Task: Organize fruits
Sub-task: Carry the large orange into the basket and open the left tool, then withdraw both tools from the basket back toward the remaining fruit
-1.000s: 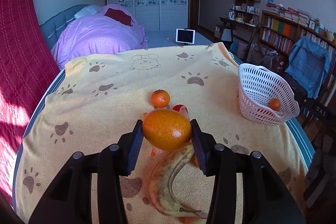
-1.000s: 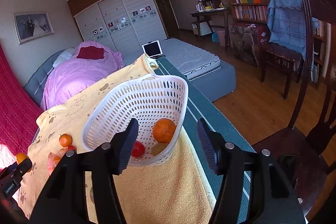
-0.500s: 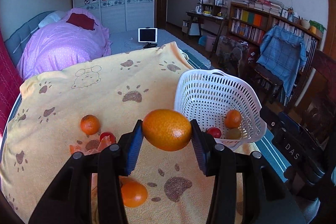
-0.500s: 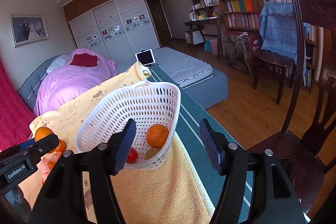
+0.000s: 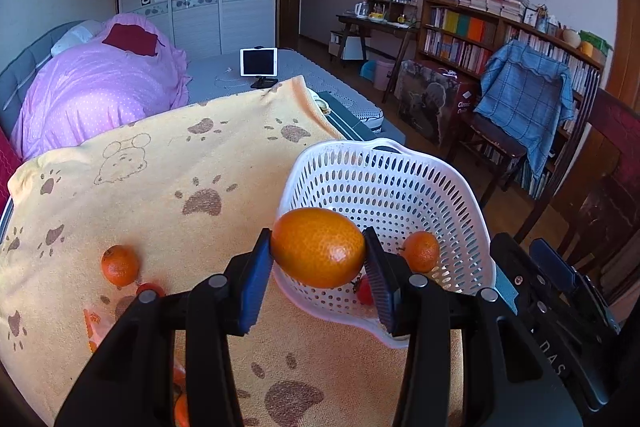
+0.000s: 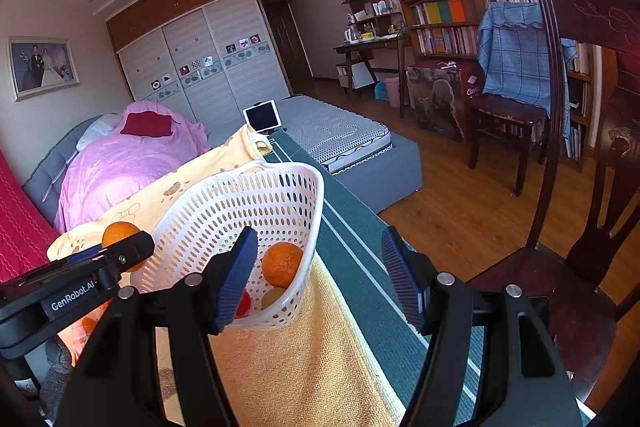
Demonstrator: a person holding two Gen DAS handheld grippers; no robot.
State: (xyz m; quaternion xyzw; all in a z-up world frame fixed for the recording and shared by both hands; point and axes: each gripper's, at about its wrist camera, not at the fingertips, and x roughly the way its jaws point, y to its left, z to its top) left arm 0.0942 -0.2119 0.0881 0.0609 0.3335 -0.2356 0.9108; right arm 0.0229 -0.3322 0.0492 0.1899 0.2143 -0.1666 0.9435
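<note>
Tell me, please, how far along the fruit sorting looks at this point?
Partly done. The white basket already holds a small orange, a red fruit and a pale fruit. The left gripper grips a large orange just at the rim. A mandarin and other fruit remain on the yellow blanket. The right gripper is open, holding nothing.

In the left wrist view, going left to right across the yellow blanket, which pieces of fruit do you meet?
small orange on the blanket → large orange held in the left gripper → small orange in the white basket
</note>
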